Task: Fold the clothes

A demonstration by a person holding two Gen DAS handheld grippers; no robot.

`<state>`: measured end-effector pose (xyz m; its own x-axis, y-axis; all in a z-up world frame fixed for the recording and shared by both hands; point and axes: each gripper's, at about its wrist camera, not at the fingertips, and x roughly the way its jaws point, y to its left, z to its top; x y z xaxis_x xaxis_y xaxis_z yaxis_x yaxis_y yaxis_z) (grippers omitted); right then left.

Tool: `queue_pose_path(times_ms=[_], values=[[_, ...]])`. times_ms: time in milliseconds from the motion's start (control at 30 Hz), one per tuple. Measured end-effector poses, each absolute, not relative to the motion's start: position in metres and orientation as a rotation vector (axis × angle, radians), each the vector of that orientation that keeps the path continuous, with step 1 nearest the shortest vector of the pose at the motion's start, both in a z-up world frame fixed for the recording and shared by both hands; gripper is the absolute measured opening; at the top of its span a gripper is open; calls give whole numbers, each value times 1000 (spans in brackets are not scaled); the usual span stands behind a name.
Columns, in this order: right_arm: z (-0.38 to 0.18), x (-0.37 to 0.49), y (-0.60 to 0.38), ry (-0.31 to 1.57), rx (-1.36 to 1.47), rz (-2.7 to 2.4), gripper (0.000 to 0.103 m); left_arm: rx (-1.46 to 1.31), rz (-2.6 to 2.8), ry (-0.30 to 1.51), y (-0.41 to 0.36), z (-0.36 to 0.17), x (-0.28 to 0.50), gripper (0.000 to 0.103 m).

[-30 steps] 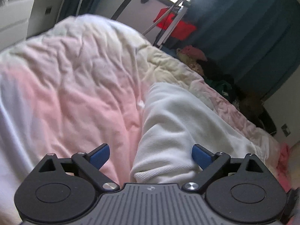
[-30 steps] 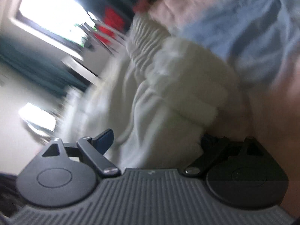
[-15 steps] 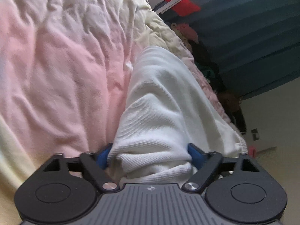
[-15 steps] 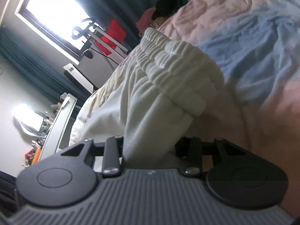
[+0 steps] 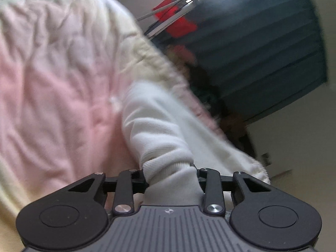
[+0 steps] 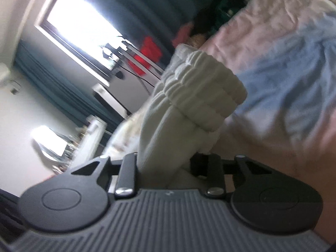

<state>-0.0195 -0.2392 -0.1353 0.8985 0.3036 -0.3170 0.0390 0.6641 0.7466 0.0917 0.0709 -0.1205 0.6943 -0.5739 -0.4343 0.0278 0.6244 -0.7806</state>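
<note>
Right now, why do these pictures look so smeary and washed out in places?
Left wrist view: motion blur softens the pink bedspread and white garment; fisheye bends the edges. Right wrist view: the window glares white, leaving the dark curtain dim and everything smeared.

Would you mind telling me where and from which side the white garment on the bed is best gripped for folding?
Grip the white garment at its two thick ends, each from the open edge along the bedspread: the cuff-like hem for the left tool, the ribbed band for the right tool. Those bunched, stiffer edges fill the jaws, which are closing on the cloth now.
</note>
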Motion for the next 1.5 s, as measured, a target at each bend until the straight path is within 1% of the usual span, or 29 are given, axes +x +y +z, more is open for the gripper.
queue_pose_path(times_ms=[200,300,467,633,733,867,967,1000,1033,1100,1133,1167,1200,1267,1333,1400,1500], values=[[-84,-4,-272,264,820,143,31,-831,-465,672,24,-64,135,32],[-65,11,-300,172,819,116,31,-797,-503,644,-21,-37,178,31],[-55,55,-369,62,852,43,31,-715,-581,583,-114,-5,267,31],[-51,107,-441,-22,855,-57,31,-611,-653,528,-210,0,345,32],[-68,129,-471,-47,828,-108,31,-556,-677,527,-254,-20,379,32],[-122,145,-490,54,775,-189,31,-434,-691,623,-284,-77,399,33],[-179,138,-492,205,843,-215,31,-362,-686,730,-282,-130,395,34],[-198,135,-490,262,868,-222,31,-343,-690,737,-277,-141,390,34],[-212,129,-487,288,881,-226,32,-314,-690,736,-273,-151,383,37],[-230,120,-481,323,896,-231,38,-277,-672,735,-267,-161,377,43],[-234,118,-479,348,903,-233,39,-272,-661,733,-263,-164,375,49],[-233,118,-479,375,908,-241,42,-267,-650,732,-259,-166,373,56],[-229,118,-480,404,913,-253,45,-272,-636,728,-256,-165,373,59],[-222,118,-482,461,921,-276,48,-245,-599,717,-251,-155,369,68],[-214,110,-481,506,936,-312,48,-196,-569,713,-248,-142,361,71],[-200,93,-471,530,919,-364,48,-138,-562,711,-242,-121,345,71],[-157,57,-448,475,808,-457,48,-102,-571,671,-227,-86,305,74]])
